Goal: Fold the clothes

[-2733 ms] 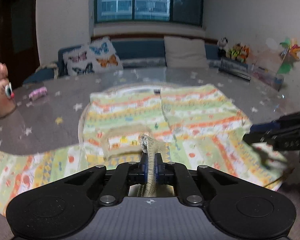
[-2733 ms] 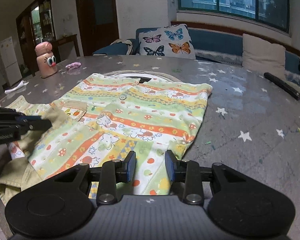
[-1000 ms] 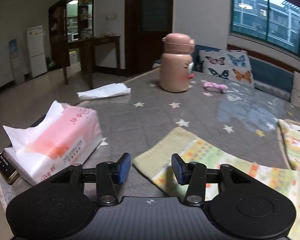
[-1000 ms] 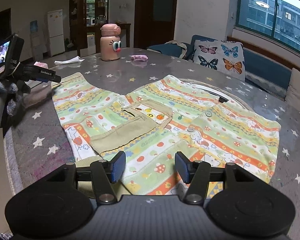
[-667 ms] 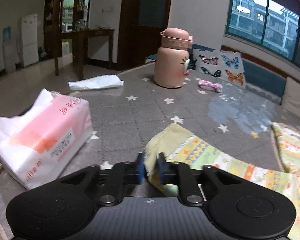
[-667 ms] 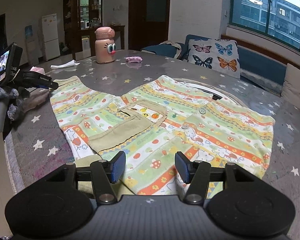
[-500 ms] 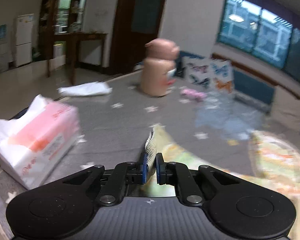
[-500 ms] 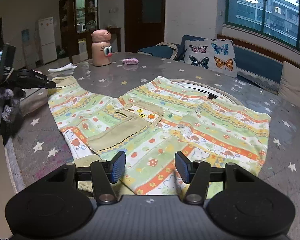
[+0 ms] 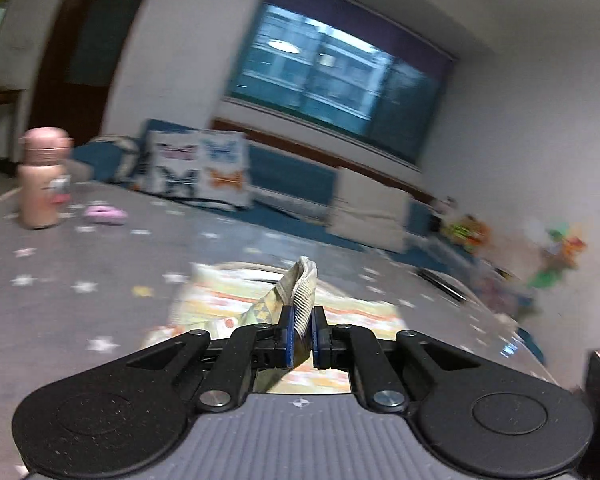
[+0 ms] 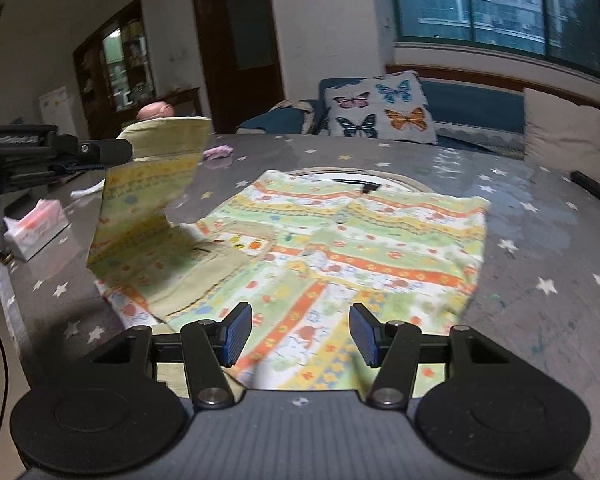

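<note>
Striped cotton in green, yellow and orange, printed with small animals and mushrooms, makes up the shirt (image 10: 340, 240) that lies spread on the grey star-patterned table (image 10: 540, 248). Most of the shirt rests flat at the table's middle, but its sleeve (image 10: 156, 168) on the side towards the tissue pack stands lifted off the table like a flap. That sleeve's ribbed cuff (image 9: 302, 292) is pinched in the left gripper (image 9: 301, 336), whose blue pads are closed tight on the cloth, with the cuff's tip sticking up past them. Seen from the right wrist, the left gripper (image 10: 112, 148) reaches in over the table's edge above the tissue pack (image 10: 36, 228), holding the sleeve aloft. The right gripper (image 10: 300, 336) hovers over the shirt's near hem with its jaws standing apart and nothing between them, the fabric lying below the pads untouched. On the table beyond the shirt sits a pink bottle (image 9: 42, 178) with a small pink object (image 9: 105, 215) just beside it. Behind the table is a blue sofa carrying a butterfly cushion (image 10: 380, 108). A dark stick-like object (image 10: 596, 192) lies near the table's far edge on the side away from the tissue pack.
</note>
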Tool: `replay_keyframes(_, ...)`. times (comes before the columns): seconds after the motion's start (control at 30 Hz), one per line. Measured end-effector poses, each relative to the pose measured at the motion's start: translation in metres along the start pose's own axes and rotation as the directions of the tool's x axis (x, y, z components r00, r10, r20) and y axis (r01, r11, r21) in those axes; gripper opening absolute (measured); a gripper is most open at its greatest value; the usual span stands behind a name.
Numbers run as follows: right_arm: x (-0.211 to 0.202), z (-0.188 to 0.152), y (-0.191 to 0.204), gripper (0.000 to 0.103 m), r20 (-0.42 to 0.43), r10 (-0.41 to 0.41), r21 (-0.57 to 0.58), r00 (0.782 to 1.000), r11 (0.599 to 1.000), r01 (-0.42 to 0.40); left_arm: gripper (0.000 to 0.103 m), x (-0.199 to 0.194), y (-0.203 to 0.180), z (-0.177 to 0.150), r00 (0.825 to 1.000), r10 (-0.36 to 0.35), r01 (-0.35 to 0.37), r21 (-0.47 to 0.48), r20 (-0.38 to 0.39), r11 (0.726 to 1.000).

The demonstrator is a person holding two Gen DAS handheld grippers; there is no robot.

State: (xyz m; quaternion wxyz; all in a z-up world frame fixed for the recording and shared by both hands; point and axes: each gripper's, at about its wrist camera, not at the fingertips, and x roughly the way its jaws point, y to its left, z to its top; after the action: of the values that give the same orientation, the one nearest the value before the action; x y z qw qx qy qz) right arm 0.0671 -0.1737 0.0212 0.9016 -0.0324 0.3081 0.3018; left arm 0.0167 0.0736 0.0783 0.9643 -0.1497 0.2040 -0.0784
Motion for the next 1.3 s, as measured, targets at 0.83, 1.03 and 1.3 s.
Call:
replay_keyframes(0.83, 0.017, -0.009, -0.028, 0.038, -0.049, 0.059, 0.22, 0.997, 0.974, -0.046, 0.05, 0.007, -0.018, -0.06, 0.992, 0.017, 0.019, 0.29, -0.124, 0.957)
replay_keyframes(1.03, 0.027, -0.011, -0.018, 0.038, -0.102, 0.047, 0.215, 0.994, 0.976, -0.024, 0.055, -0.017, 0.029, -0.071, 0.977, 0.172, -0.134, 0.266, -0.125, 0.955)
replay_keyframes(1.3, 0.031, -0.005, -0.006, 0.009, -0.128, 0.016, 0.164, 0.992, 0.986, 0.006, 0.055, -0.026, 0.057, -0.087, 0.957, 0.238, -0.197, 0.232, -0.167, 0.953)
